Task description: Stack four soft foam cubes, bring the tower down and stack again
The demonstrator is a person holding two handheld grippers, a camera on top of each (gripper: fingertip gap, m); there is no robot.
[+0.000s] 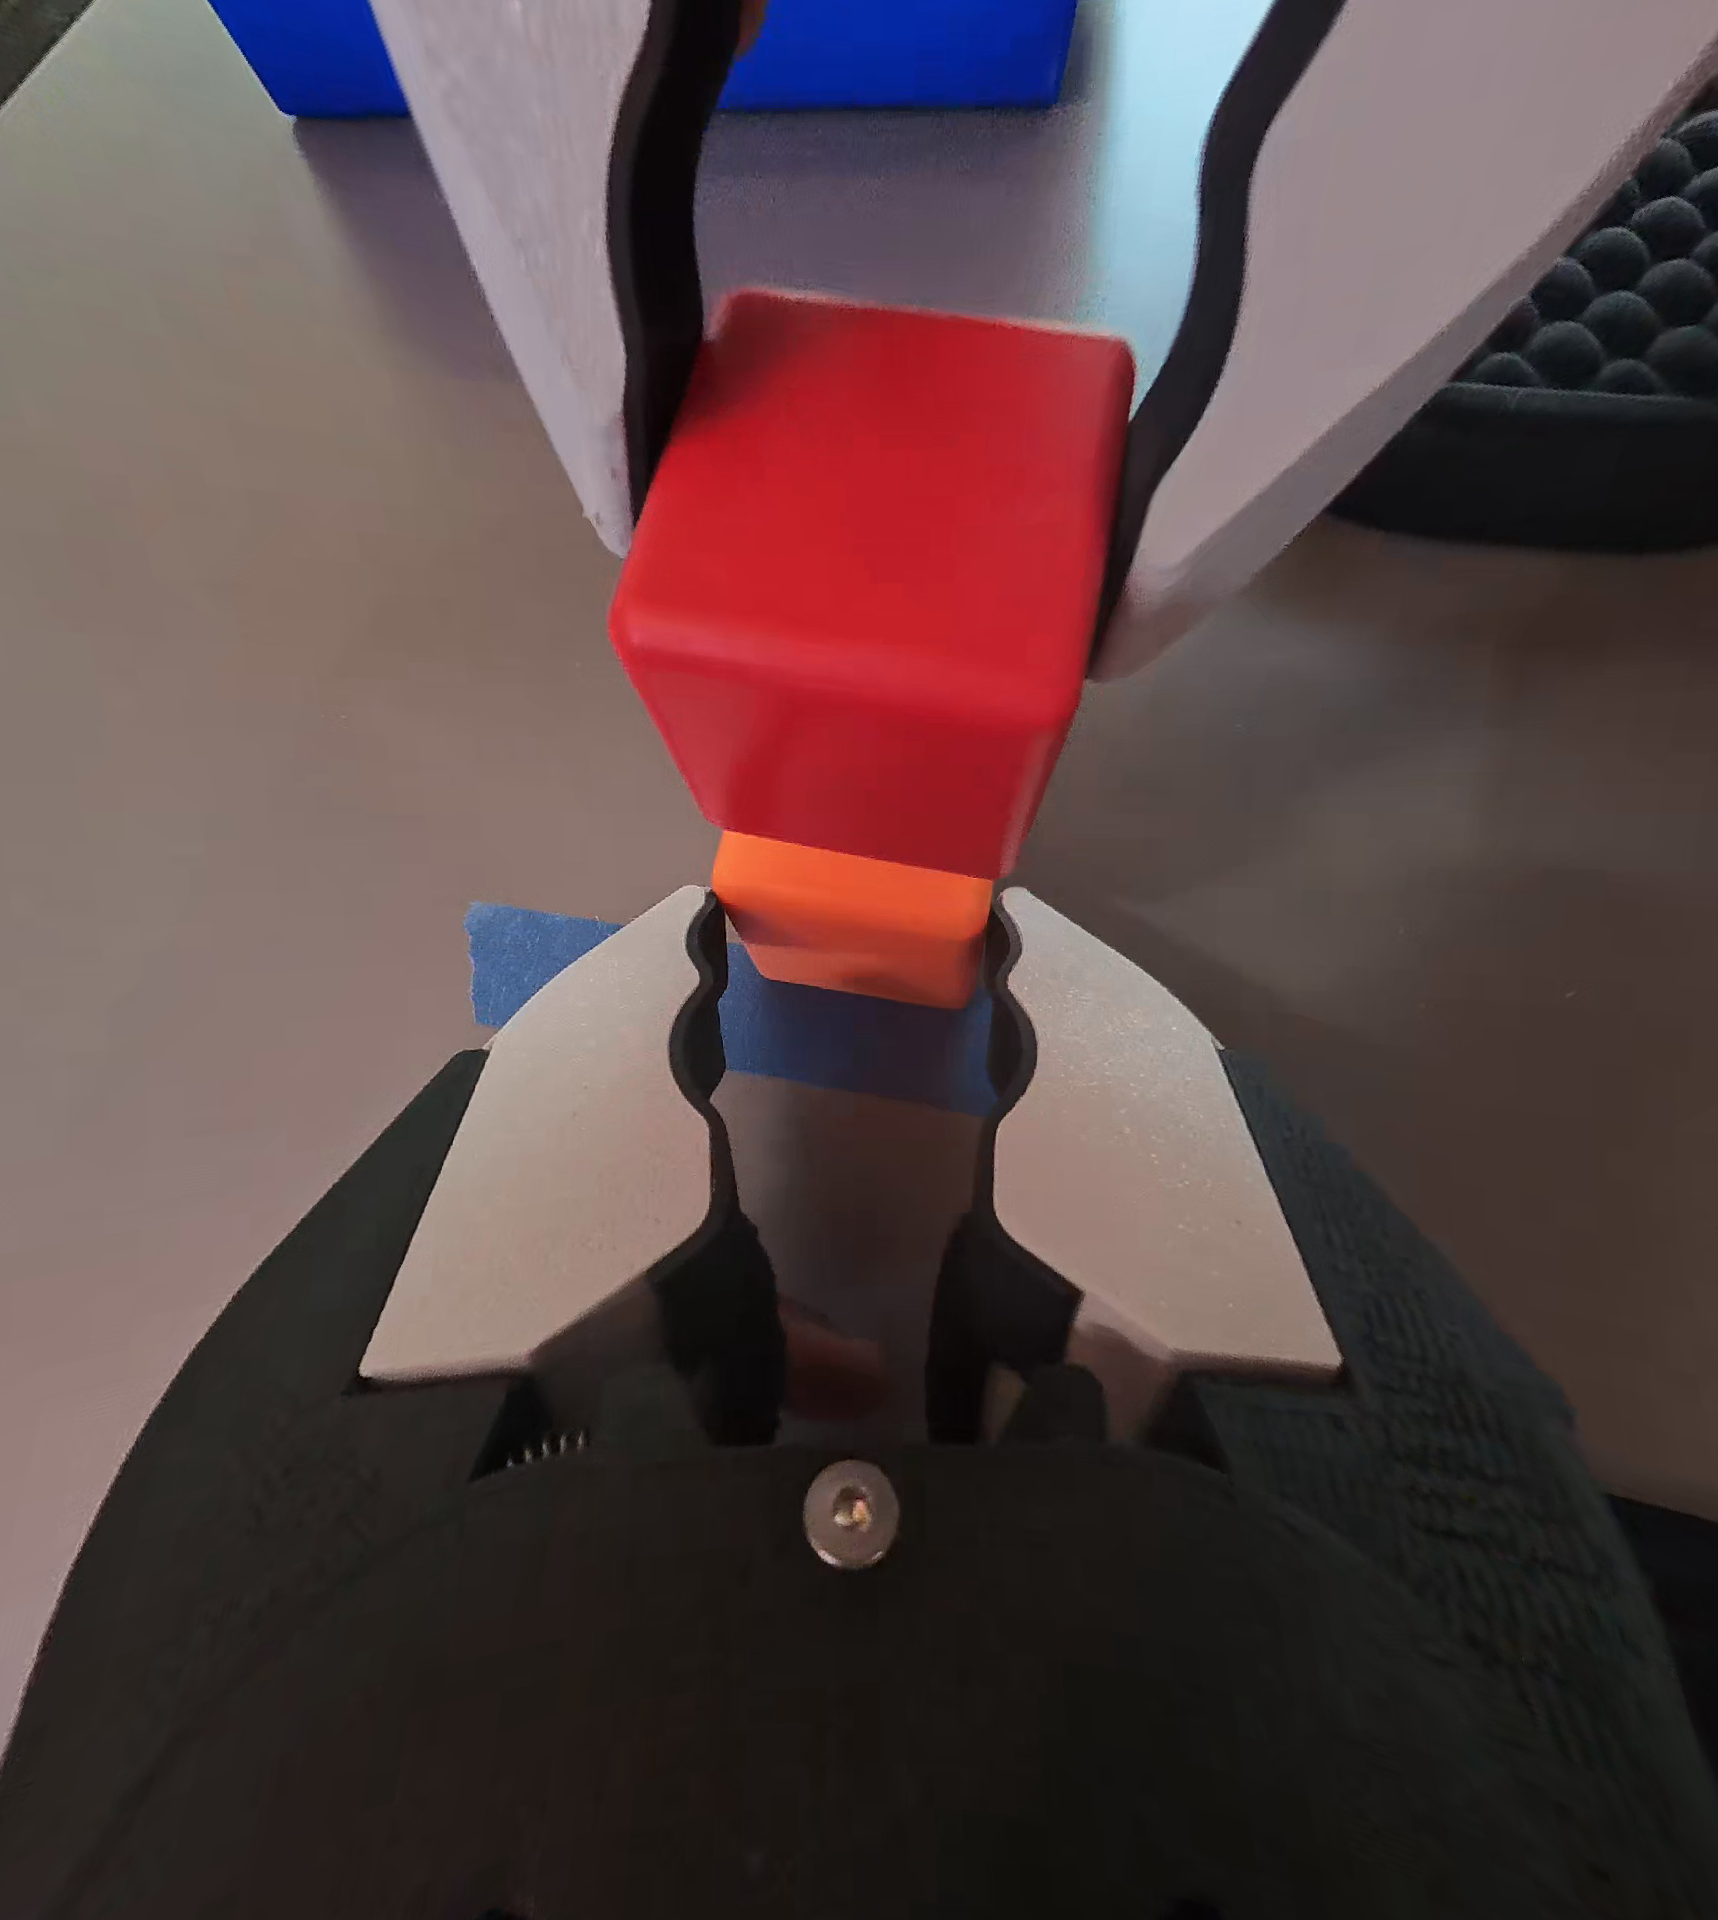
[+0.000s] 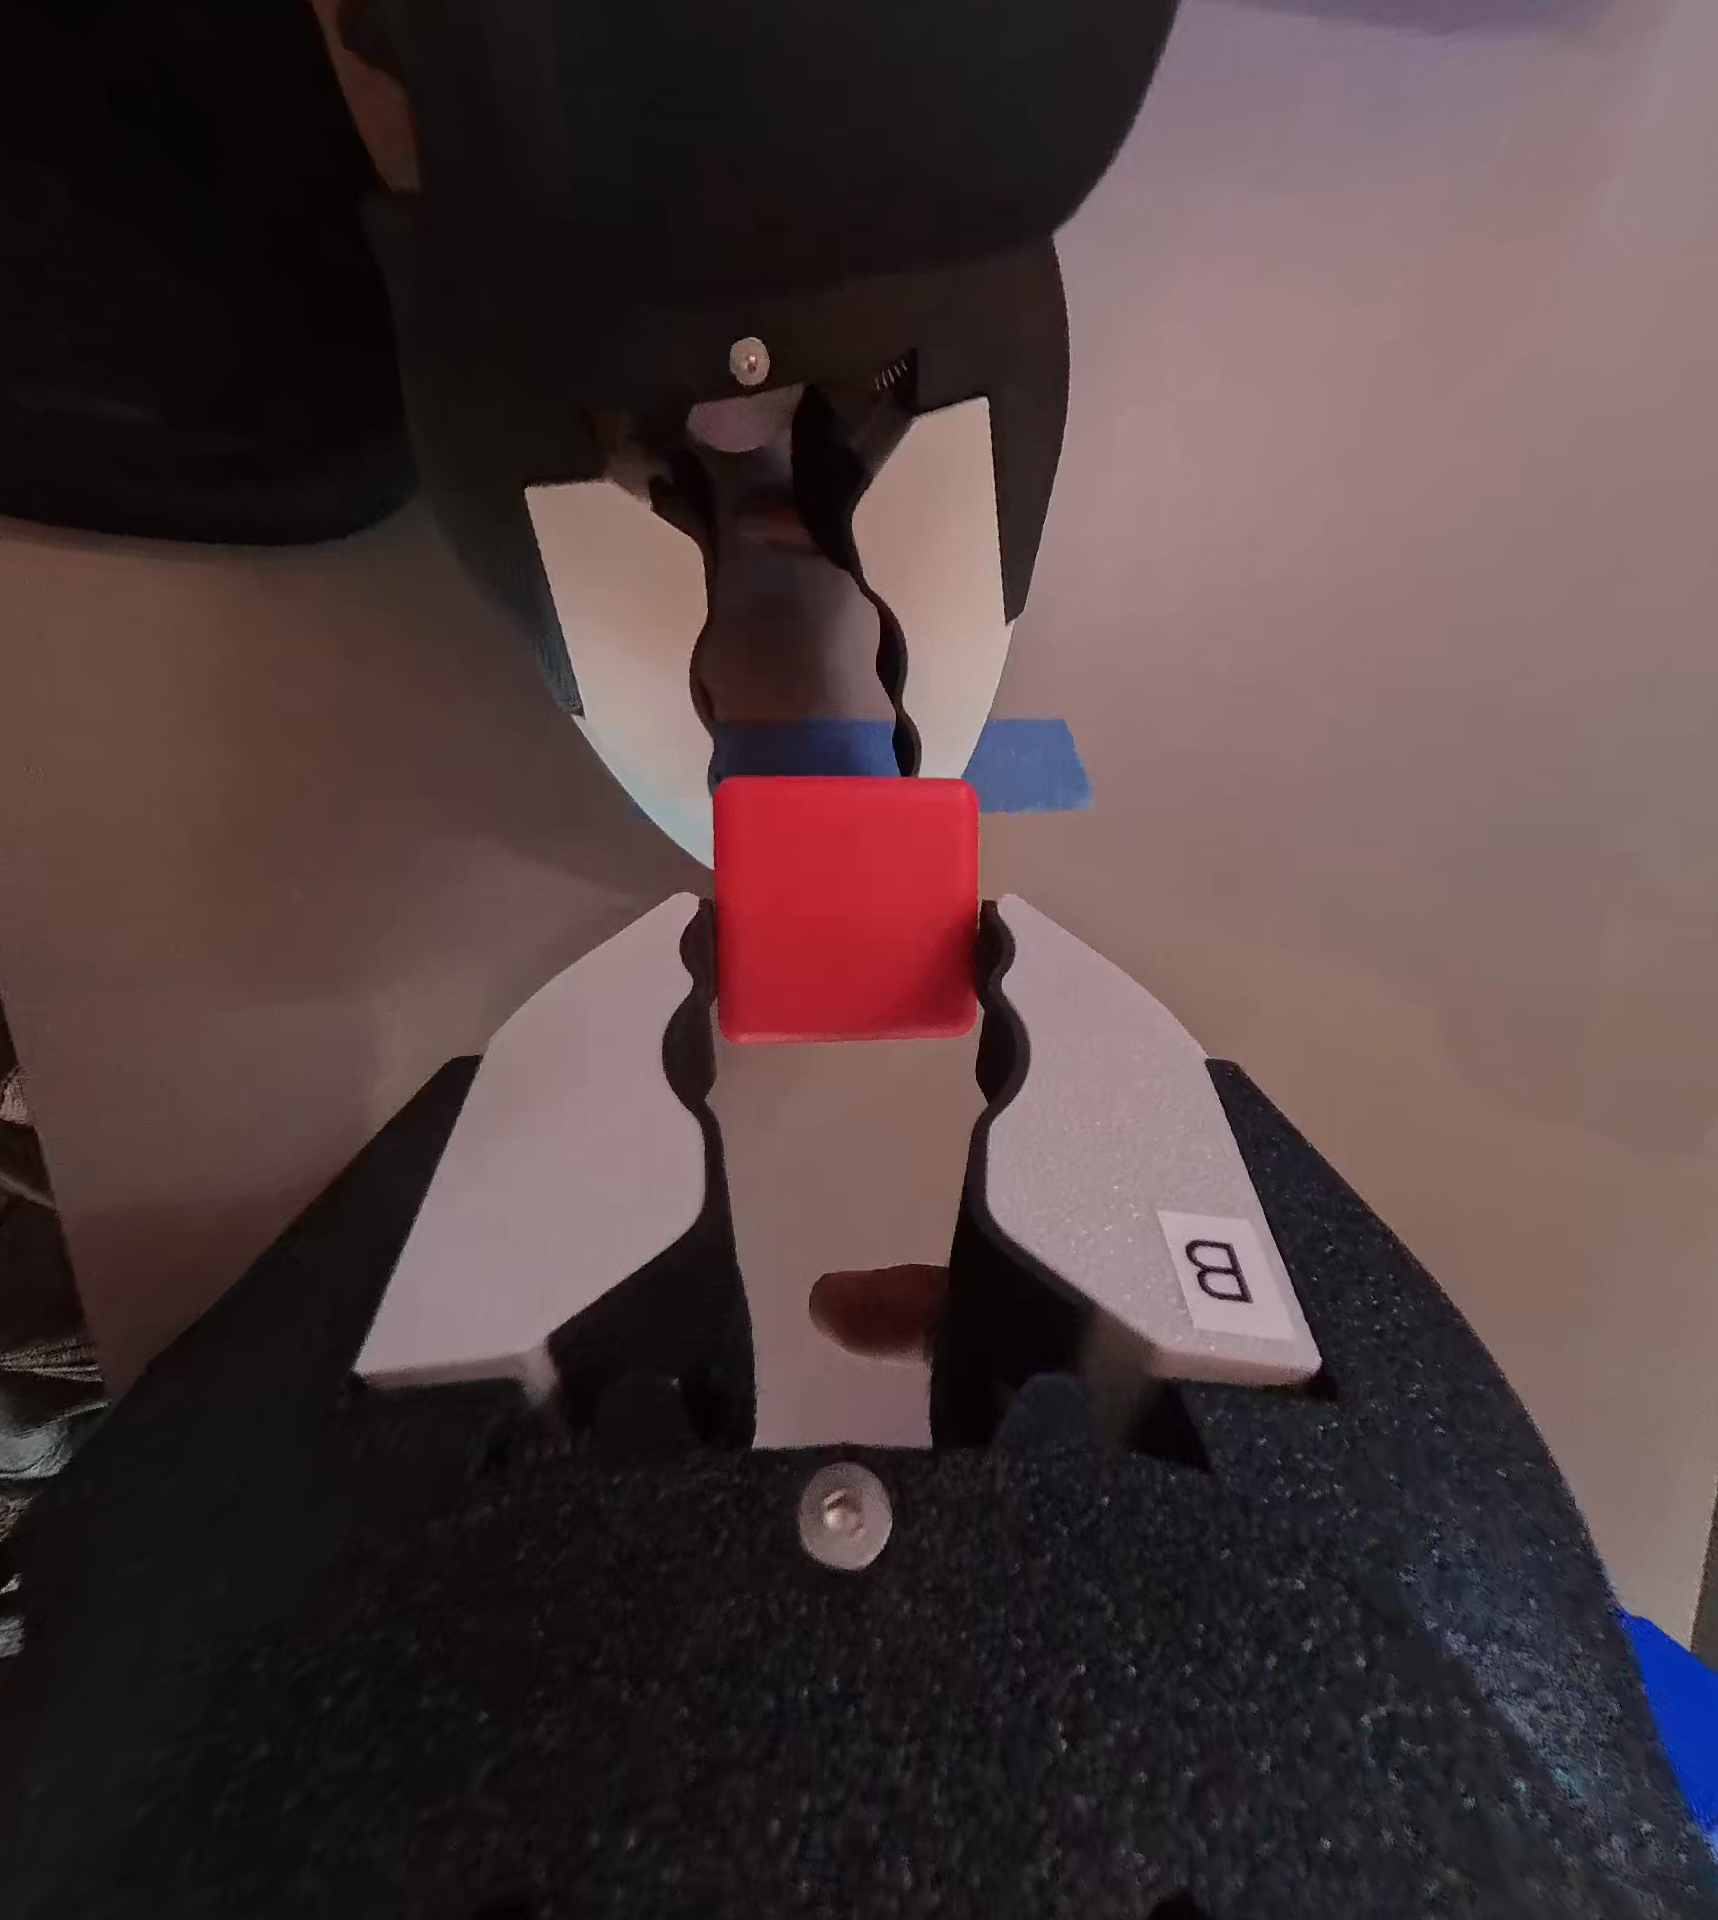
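The grey worktop (image 1: 211,727) carries a strip of blue tape (image 1: 522,951). The right gripper (image 2: 847,914) pinches the red foam cube (image 2: 844,909) between its jaws, directly above the orange foam cube (image 1: 850,925). The left gripper (image 1: 853,935) has its jaws closed on the orange cube's sides. A white lettered sticker (image 2: 1224,1273) sits on the right gripper's finger.

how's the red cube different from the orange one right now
The red cube sits above; the orange cube is under it, just over the blue tape. Red is gripped by the right tongs, orange by the left tongs. Red shows fully in the left wrist view, while orange is mostly covered by it and hidden entirely in the right wrist view. Both are rounded-edge cubes, each clamped on two opposite sides.
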